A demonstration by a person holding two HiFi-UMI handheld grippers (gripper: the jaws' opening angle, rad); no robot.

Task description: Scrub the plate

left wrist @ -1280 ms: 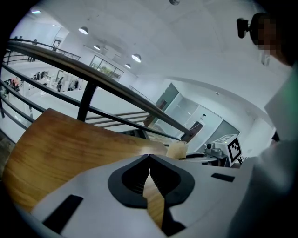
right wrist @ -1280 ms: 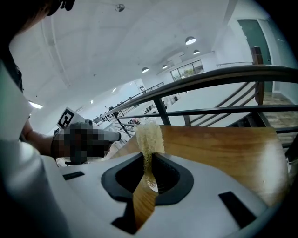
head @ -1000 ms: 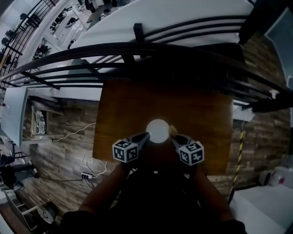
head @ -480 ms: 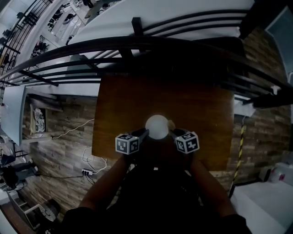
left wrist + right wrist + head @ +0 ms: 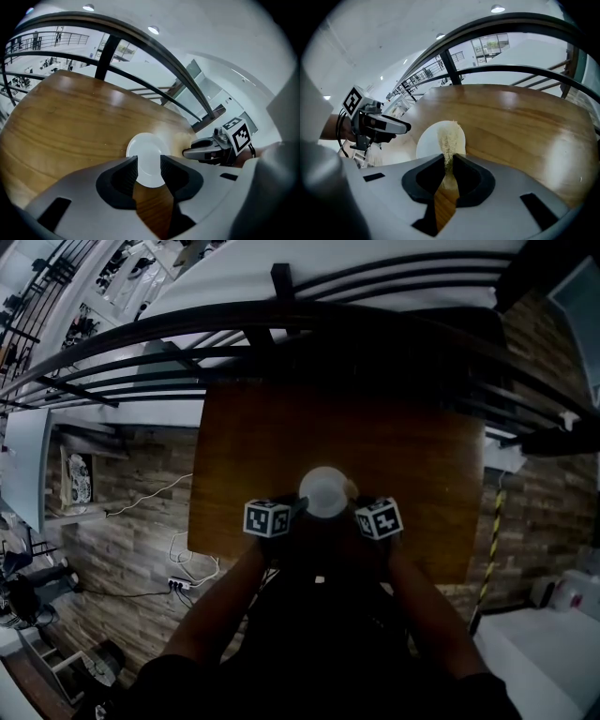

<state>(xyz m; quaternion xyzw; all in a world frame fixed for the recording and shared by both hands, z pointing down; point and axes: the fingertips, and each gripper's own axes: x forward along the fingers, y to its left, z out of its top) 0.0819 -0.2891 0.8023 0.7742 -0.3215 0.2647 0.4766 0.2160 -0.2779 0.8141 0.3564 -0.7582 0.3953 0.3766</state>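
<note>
A white plate (image 5: pixel 324 491) lies flat on the wooden table (image 5: pixel 253 446), near its front edge. My left gripper (image 5: pixel 149 168) is at the plate's near left rim. Its jaws are opening, and the plate's edge (image 5: pixel 147 154) shows in the gap between them, with neither pad pressing on it. My right gripper (image 5: pixel 449 166) is shut on a yellowish scrubbing sponge (image 5: pixel 450 140), which sticks out forward over the plate's right side (image 5: pixel 429 143). In the head view the two grippers (image 5: pixel 298 507) (image 5: pixel 354 507) flank the plate, with the sponge (image 5: pixel 350 489) at its right rim.
Dark metal railings (image 5: pixel 281 334) curve past the table's far edge. Brick-patterned floor (image 5: pixel 131 521) with a white cable lies to the left of the table. The person's dark sleeves (image 5: pixel 319 634) fill the bottom of the head view.
Both marker cubes have drawn in closer to the plate's sides. The plate stays in the same spot on the table, and the sponge stays at its right rim.
</note>
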